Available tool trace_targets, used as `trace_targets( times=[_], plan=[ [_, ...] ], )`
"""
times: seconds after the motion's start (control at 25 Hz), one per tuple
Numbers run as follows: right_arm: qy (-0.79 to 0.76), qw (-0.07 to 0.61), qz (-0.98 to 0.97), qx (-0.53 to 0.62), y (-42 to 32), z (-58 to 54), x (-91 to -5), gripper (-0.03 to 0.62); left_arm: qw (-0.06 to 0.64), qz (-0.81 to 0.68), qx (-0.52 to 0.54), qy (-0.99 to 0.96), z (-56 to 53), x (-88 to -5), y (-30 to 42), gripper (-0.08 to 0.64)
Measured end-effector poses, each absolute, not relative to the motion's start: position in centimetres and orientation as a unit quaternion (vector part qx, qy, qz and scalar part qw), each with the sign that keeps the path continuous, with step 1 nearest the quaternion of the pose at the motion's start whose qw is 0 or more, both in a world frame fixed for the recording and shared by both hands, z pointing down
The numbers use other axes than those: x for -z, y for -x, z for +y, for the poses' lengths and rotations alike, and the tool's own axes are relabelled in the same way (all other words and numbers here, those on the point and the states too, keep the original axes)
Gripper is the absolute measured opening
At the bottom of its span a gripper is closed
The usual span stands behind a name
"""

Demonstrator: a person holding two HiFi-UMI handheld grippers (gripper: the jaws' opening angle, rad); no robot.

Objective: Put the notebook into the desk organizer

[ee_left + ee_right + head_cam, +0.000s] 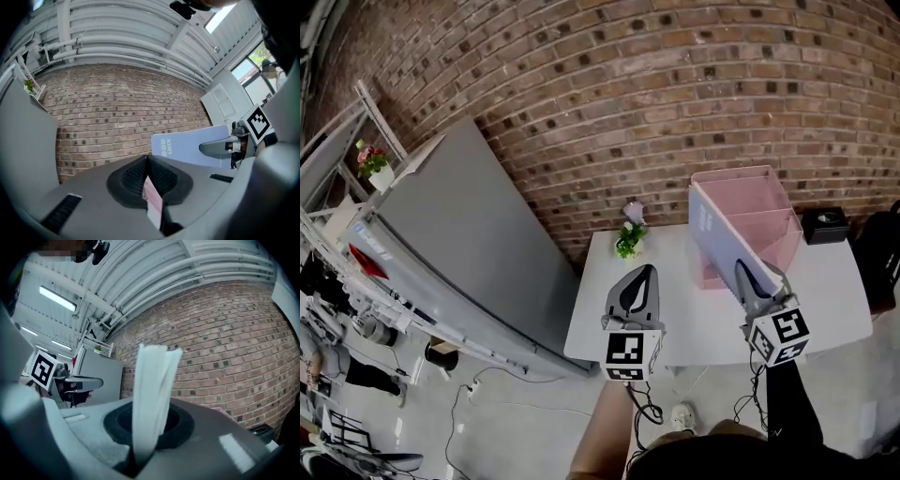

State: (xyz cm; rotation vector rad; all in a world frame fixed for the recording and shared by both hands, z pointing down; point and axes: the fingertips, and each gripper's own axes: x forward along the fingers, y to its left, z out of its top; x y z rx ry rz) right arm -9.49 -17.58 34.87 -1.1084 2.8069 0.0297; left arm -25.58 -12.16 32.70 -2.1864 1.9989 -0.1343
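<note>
A pale blue notebook (pixel 718 232) stands on edge in the head view, against the left side of the pink desk organizer (pixel 759 202) on the white table (pixel 694 319). My right gripper (pixel 742 274) is shut on the notebook's near lower edge. In the right gripper view its white page edges (pixel 152 394) rise between the jaws. My left gripper (pixel 644 273) hovers over the table to the notebook's left, its fingertips together and nothing held. The left gripper view shows the notebook cover (pixel 187 149) and the right gripper (pixel 220 148) on it. Whether the notebook is inside the organizer cannot be told.
A small potted plant (pixel 630 240) stands at the table's back left, close to the left gripper. A black box (pixel 825 225) sits at the right beside the organizer. A tall grey cabinet (pixel 450 253) stands left of the table, with a brick wall (pixel 675 94) behind.
</note>
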Motion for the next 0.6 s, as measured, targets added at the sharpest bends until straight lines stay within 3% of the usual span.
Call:
trace_targets(
  times=[0.6],
  plan=[
    [0.393, 0.057, 0.918, -0.019, 13.4, -23.5, -35.3, 0.031, 0.081, 0.636, 0.037, 0.767, -19.5, -34.0, 29.1, 0.009]
  ],
)
